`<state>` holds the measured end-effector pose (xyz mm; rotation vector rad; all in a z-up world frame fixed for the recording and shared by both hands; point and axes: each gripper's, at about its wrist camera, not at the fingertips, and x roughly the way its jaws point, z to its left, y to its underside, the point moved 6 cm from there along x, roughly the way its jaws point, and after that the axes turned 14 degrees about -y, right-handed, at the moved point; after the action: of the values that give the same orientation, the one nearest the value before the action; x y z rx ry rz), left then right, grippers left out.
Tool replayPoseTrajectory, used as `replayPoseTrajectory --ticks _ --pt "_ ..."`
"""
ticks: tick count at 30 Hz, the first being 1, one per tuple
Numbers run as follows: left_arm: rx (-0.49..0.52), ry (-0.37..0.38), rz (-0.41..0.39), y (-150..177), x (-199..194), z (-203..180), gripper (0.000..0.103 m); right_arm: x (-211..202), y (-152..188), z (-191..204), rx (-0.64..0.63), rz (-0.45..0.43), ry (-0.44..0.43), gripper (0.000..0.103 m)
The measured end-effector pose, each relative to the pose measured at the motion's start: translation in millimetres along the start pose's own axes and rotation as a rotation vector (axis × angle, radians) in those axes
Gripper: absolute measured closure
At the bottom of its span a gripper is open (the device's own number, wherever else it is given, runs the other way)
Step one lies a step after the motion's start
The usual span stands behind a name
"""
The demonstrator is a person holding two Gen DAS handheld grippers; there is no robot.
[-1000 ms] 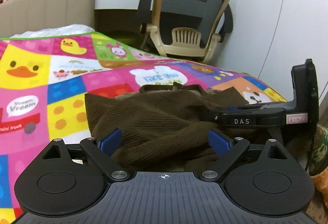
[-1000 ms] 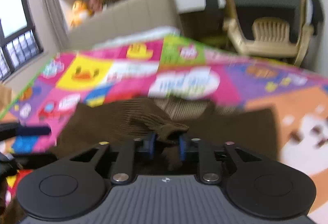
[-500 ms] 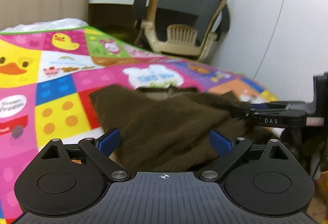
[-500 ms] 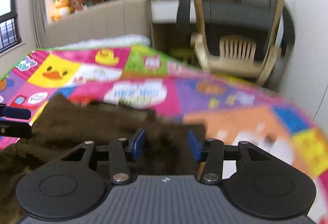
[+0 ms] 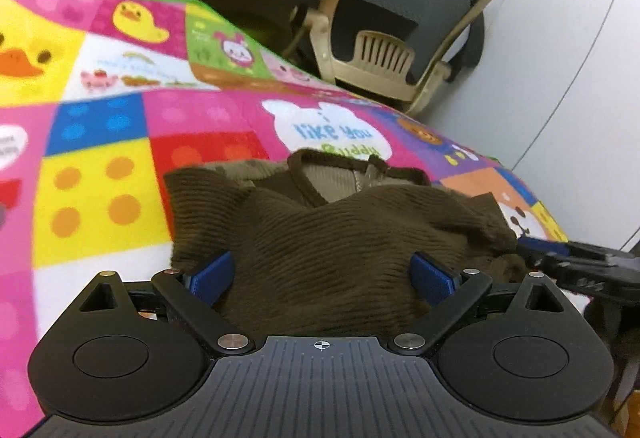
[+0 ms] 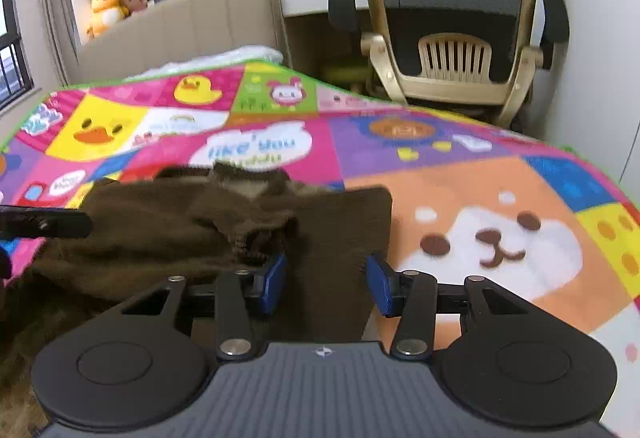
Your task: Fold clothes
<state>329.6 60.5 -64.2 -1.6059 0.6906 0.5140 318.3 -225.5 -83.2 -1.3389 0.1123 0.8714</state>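
We've got both grippers over the brown sweater [image 5: 340,238] on the play mat [image 5: 100,157]: left gripper [image 5: 322,274] jaws spread wide, right gripper [image 6: 326,278] jaws apart, pinching nothing.

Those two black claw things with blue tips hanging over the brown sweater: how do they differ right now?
The left gripper has its jaws spread very wide, spanning a broad stretch of the brown sweater; the right gripper is open more narrowly. The left one sits over the sweater's bunched middle, the right one over its flat edge, beside the dog picture on the blanket. Both are open, gripping nothing, with blue pads.
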Motion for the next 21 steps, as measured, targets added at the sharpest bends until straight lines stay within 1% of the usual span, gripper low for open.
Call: replayPoseTrajectory --ticks 2,3,4,5,6,7,8,9,10,11,12,13,15,17,19,21 --pt "0.090 0.003 -0.070 -4 -20 -16 0.005 -7 -7 7 -0.015 -0.028 -0.022 0.057" --pt "0.142 0.003 -0.105 -5 -29 -25 0.005 -8 -11 10 0.005 -0.031 -0.056 0.057" --pt "0.214 0.002 -0.140 -4 -38 -38 0.005 -6 -13 11 0.053 -0.028 -0.100 0.057" --pt "0.280 0.003 -0.171 -2 -46 -51 0.005 -2 -13 10 0.090 -0.020 -0.122 0.057" --pt "0.326 0.011 -0.185 1 -50 -62 0.005 3 -13 10 0.124 -0.011 -0.140 0.057" --pt "0.359 0.021 -0.192 5 -52 -71 0.005 13 -10 9 0.133 0.005 -0.139 0.057" --pt "0.387 0.028 -0.194 9 -53 -79 0.005 21 -8 9 0.142 0.021 -0.139 0.057" --pt "0.415 0.031 -0.196 14 -54 -86 0.005 28 -6 9 0.145 0.035 -0.145 0.060" --pt "0.441 0.025 -0.199 18 -53 -91 0.005 34 -5 9 0.147 0.045 -0.153 0.074" --pt "0.467 0.017 -0.202 22 -52 -96 0.005 32 -9 13 0.145 0.037 -0.169 0.079" --pt "0.491 0.005 -0.208 26 -52 -99 0.005 28 -13 17 0.144 0.024 -0.187 0.087" --pt "0.511 -0.002 -0.220 28 -53 -103 0.005 16 -23 23 0.146 -0.014 -0.219 0.091" --pt "0.550 -0.015 -0.244 33 -56 -111 0.005 -9 -41 34 0.150 -0.090 -0.283 0.093" --pt "0.577 -0.021 -0.292 35 -61 -119 0.005 -33 -56 47 0.161 -0.145 -0.348 0.093" --pt "0.591 -0.041 -0.357 33 -64 -130 0.005 -48 -63 61 0.174 -0.156 -0.410 0.093" --pt "0.595 -0.073 -0.442 29 -70 -140 0.005 -56 -65 77 0.162 -0.150 -0.456 0.093"
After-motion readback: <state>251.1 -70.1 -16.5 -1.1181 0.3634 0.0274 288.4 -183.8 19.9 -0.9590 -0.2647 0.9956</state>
